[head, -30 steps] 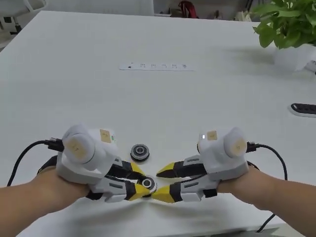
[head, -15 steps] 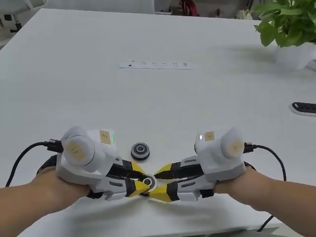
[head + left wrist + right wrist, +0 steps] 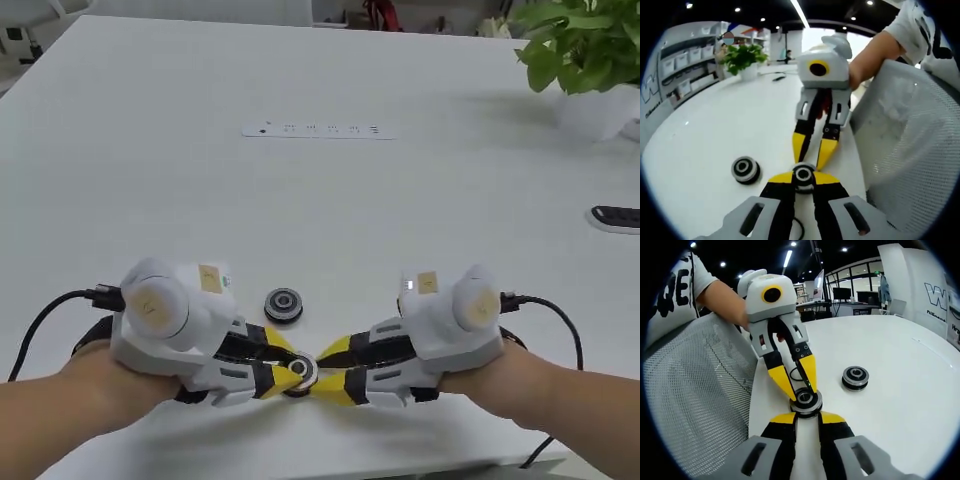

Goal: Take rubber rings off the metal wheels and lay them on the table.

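At the near edge of the white counter (image 3: 320,200), the left gripper (image 3: 288,370) and right gripper (image 3: 322,370) are both clamping narrowed jaws on one black-ringed metal wheel (image 3: 298,372); peeling its rubber ring (image 3: 817,401) off likely comes next.

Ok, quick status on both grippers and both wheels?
left gripper: shut on the held wheel.
right gripper: shut on the same wheel, from the opposite side.
held wheel: pinched between both grippers, rubber ring on.
loose wheel: flat on the table, untouched, rubber ring on.
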Motion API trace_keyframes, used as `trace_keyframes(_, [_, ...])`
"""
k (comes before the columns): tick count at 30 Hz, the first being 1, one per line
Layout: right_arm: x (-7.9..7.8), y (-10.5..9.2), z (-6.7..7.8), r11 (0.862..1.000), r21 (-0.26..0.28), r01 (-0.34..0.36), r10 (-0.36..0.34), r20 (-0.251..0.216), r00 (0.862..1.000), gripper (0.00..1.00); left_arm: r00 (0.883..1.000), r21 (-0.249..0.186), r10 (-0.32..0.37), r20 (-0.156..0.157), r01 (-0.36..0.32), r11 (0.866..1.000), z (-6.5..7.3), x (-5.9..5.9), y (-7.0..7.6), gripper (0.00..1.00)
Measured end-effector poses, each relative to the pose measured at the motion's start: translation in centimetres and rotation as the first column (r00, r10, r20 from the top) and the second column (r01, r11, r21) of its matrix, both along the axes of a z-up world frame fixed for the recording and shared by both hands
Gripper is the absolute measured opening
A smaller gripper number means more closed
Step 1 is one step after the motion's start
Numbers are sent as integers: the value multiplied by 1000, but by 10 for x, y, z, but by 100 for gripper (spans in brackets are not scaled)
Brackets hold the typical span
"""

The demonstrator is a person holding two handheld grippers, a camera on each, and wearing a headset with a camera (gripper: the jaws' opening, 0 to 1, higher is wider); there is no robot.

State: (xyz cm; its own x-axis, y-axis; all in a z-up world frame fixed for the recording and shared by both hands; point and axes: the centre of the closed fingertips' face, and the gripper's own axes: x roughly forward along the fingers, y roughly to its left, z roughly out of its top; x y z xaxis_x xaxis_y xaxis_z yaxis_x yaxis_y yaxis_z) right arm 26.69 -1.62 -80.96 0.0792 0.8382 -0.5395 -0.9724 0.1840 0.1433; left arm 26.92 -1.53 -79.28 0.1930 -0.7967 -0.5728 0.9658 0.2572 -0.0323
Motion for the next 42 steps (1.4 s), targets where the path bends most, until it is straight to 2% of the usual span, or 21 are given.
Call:
trace_keyframes(4, [2, -3, -1, 1000, -11, 11, -11, -5, 1000, 2, 1000, 0, 2, 0, -2, 1000, 0, 0, 0, 14])
trace_keyframes(8, [3, -2, -1, 1000, -16, 15, -15, -8, 1000, 1, 1000, 0, 5, 0, -5, 1000, 0, 0, 0, 14])
trace_keyframes(12, [7, -3, -2, 999, -14, 42, -42, -35, 998, 0, 1000, 7, -2, 2, 2, 1000, 0, 0, 0, 14])
trace_keyframes(17, [7, -5, 0, 997, 7, 74, -74, -79, 994, 0, 1000, 10, -2, 5, 1, 1000, 0, 0, 0, 14])
trace_keyframes(32, [9, -7, 6, 988, 63, 141, -130, -159, 979, 0, 1000, 29, -2, 19, 1, 1000, -1, 0, 1, 13])
trace_keyframes(33, [10, -8, 7, 987, 69, 149, -136, -160, 978, 0, 1000, 29, -1, 19, 1, 1000, -1, 0, 1, 13])
trace_keyframes(34, [15, -6, 14, 975, 115, 188, -165, -185, 969, 0, 1000, 29, -1, 18, 0, 1000, -1, 0, 1, 13])
trace_keyframes(35, [14, -3, 20, 969, 144, 201, -165, -228, 960, 0, 1000, 29, 0, 18, -1, 1000, -1, 0, 1, 13])
trace_keyframes(36, [15, -6, 12, 979, 98, 176, -157, -181, 971, 0, 1000, 29, 2, 19, -3, 1000, -1, 1, 1, 13])
trace_keyframes(42, [14, -5, 14, 974, 113, 196, -168, -218, 961, 0, 1000, 38, 3, 23, -4, 999, -1, 1, 1, 13])
